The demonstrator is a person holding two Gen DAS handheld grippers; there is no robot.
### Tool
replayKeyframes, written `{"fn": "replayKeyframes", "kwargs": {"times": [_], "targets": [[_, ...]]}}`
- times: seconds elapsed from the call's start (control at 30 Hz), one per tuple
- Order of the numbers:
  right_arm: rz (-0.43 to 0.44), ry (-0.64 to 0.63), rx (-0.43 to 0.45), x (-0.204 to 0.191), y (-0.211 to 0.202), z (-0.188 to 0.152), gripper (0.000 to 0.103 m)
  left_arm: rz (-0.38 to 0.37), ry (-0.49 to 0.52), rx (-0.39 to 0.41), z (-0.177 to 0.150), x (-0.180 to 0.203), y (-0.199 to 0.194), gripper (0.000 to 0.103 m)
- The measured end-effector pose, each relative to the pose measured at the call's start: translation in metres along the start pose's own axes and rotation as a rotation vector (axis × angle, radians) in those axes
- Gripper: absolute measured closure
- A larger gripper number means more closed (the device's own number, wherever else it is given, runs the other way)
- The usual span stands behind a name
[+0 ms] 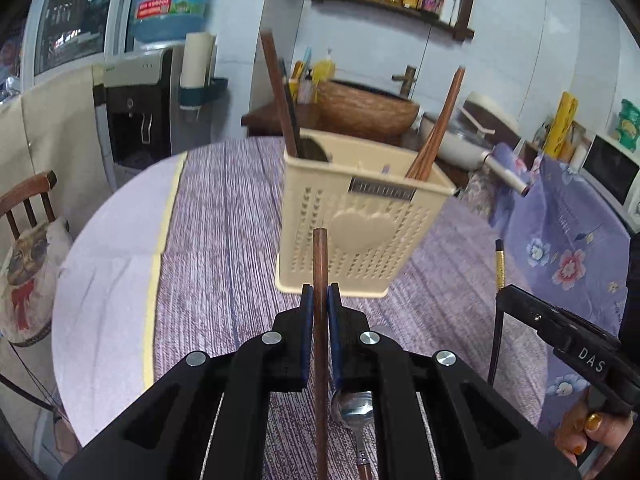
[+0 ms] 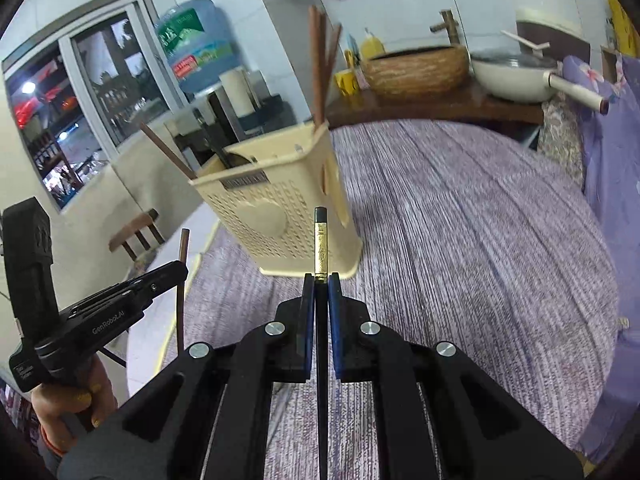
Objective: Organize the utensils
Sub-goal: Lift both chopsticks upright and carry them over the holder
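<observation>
A cream perforated utensil holder (image 1: pixel 360 220) (image 2: pixel 276 216) stands on the purple-clothed round table (image 1: pixel 224 240), with several brown chopsticks sticking out of it. My left gripper (image 1: pixel 320 296) is shut on a brown wooden chopstick (image 1: pixel 320 264), held upright a short way in front of the holder. My right gripper (image 2: pixel 320 282) is shut on a black chopstick with a gold band (image 2: pixel 321 248), also upright and just in front of the holder. A metal spoon (image 1: pixel 354 412) lies on the cloth beneath the left gripper. Each gripper shows at the edge of the other's view.
A wooden chair with a cushion (image 1: pixel 28 248) stands left of the table. Behind are a water dispenser (image 1: pixel 136 112), a woven basin (image 1: pixel 368 108) and a white pan (image 2: pixel 516 76) on a counter. A floral purple cloth (image 1: pixel 568 240) drapes at the right.
</observation>
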State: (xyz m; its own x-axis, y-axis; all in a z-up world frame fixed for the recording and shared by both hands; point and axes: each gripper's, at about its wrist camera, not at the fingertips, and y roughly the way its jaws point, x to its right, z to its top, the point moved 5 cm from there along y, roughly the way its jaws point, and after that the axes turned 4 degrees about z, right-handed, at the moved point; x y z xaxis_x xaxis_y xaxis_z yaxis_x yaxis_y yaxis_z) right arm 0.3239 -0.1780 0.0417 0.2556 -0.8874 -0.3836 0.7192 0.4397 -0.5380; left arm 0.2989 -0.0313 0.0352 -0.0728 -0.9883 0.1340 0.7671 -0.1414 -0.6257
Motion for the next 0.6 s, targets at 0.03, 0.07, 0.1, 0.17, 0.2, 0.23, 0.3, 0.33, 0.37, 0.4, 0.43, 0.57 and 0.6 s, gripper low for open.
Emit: {"fn": "replayKeyframes", "kwargs": {"times": [0.03,0.07,0.1,0.17,0.2,0.23,0.3,0.33,0.37,0.4,0.43,0.57,0.6], "targets": [[0.006,-0.018,0.014,-0.004,-0.008,0.004,0.095,-0.005,0.0,0.02,0.004,0.0,-0.008,0.095],[0.008,-0.033,0.029,-0.006,-0.017,0.007,0.095,-0.009,0.001,0.035,0.006,0.0,-0.014,0.095],[0.009,-0.044,0.041,-0.009,-0.024,0.01,0.095,-0.014,0.003,0.056,0.01,0.0,-0.022,0.095],[0.014,-0.059,0.06,-0.013,-0.035,0.015,0.095,-0.014,0.01,0.088,0.014,0.0,-0.035,0.095],[0.017,-0.062,0.067,-0.014,-0.04,0.017,0.095,-0.013,0.014,0.1,0.016,0.0,-0.039,0.095],[0.021,-0.068,0.072,-0.016,-0.044,0.019,0.095,-0.013,0.015,0.11,0.018,0.0,-0.043,0.095],[0.021,-0.076,0.076,-0.019,-0.045,0.021,0.095,-0.018,0.014,0.122,0.021,0.0,-0.05,0.095],[0.025,-0.077,0.075,-0.02,-0.045,0.022,0.095,-0.016,0.016,0.129,0.022,0.0,-0.052,0.095],[0.029,-0.082,0.07,-0.022,-0.044,0.022,0.095,-0.015,0.018,0.133,0.023,0.0,-0.055,0.095],[0.029,-0.087,0.068,-0.023,-0.044,0.022,0.095,-0.015,0.021,0.138,0.023,0.0,-0.056,0.095],[0.027,-0.092,0.069,-0.025,-0.044,0.023,0.095,-0.017,0.022,0.14,0.024,0.0,-0.057,0.095],[0.034,-0.1,0.069,-0.029,-0.045,0.024,0.095,-0.018,0.023,0.147,0.025,-0.001,-0.061,0.095],[0.036,-0.102,0.068,-0.03,-0.045,0.024,0.095,-0.017,0.024,0.15,0.026,-0.002,-0.063,0.095]]}}
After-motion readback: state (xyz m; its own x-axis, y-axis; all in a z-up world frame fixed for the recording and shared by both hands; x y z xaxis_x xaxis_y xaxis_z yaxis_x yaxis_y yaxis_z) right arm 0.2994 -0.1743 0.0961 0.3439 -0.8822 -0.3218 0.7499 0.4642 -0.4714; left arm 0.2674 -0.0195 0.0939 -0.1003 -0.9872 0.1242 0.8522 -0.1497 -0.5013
